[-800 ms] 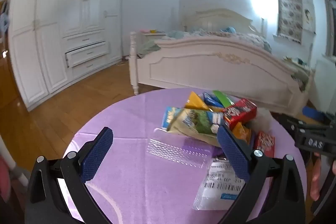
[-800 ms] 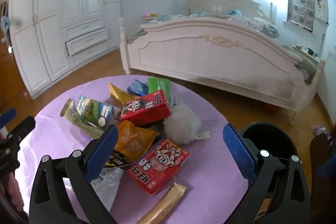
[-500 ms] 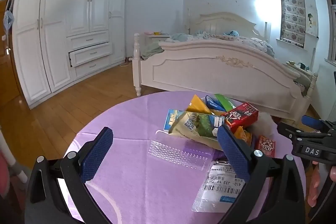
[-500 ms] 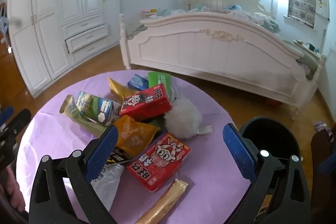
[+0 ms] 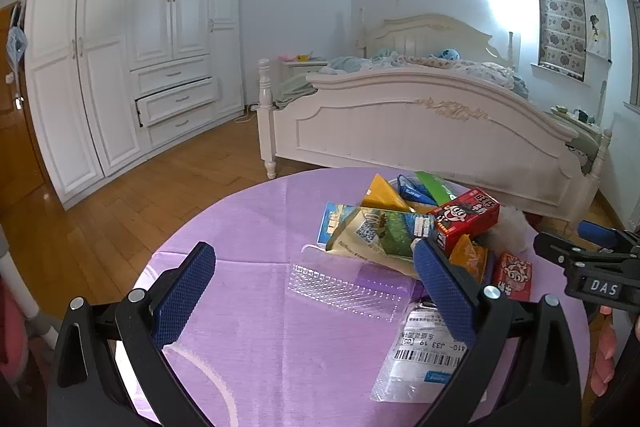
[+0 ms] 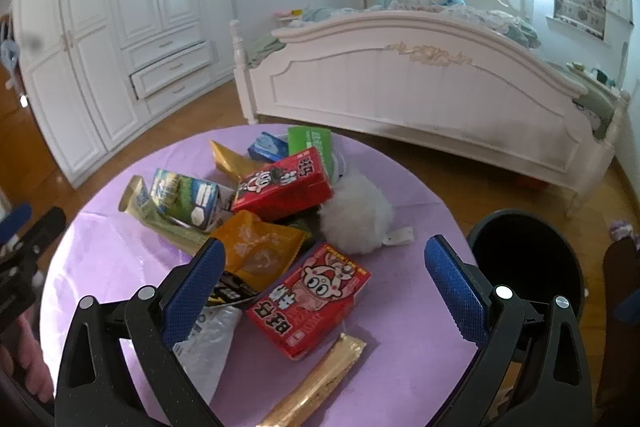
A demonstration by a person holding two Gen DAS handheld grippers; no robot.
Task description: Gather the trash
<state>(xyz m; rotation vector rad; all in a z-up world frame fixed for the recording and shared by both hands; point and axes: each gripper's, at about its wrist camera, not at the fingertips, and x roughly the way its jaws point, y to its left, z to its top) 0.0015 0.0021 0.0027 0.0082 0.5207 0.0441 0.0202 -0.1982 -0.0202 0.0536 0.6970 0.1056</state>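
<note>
Your right gripper (image 6: 324,287) is spread wide with nothing between its blue pads, held over the near edge of the round purple surface (image 6: 416,195). Between its fingers lies a flat red carton (image 6: 310,295) with a cartoon face, and just in front of your left finger sits an orange pouch (image 6: 260,249) partly over a dark wrapper. Below the carton, a long golden bar wrapper (image 6: 316,383) lies close to the edge of the surface. Past the carton rests a white fluffy ball (image 6: 356,219), touching a second red carton (image 6: 284,183) that is propped on the heap. Behind that are a green pack (image 6: 310,139), a blue packet (image 6: 268,147), a yellow wrapper (image 6: 226,157) and a green-and-blue snack bag (image 6: 188,197). A black bin (image 6: 528,259) stands on the floor just right of the surface.

Your left gripper (image 5: 312,291) is likewise released and empty, poised above the left part of the surface. A clear embossed plastic sheet (image 5: 344,283) lies flat between its fingers, and a plastic mailer with a barcode label (image 5: 424,355) lies under the right finger. The trash heap lies beyond the right finger.

A white bed (image 5: 432,123) stands behind the surface and a white wardrobe (image 5: 132,39) with one drawer ajar lines the left wall.
</note>
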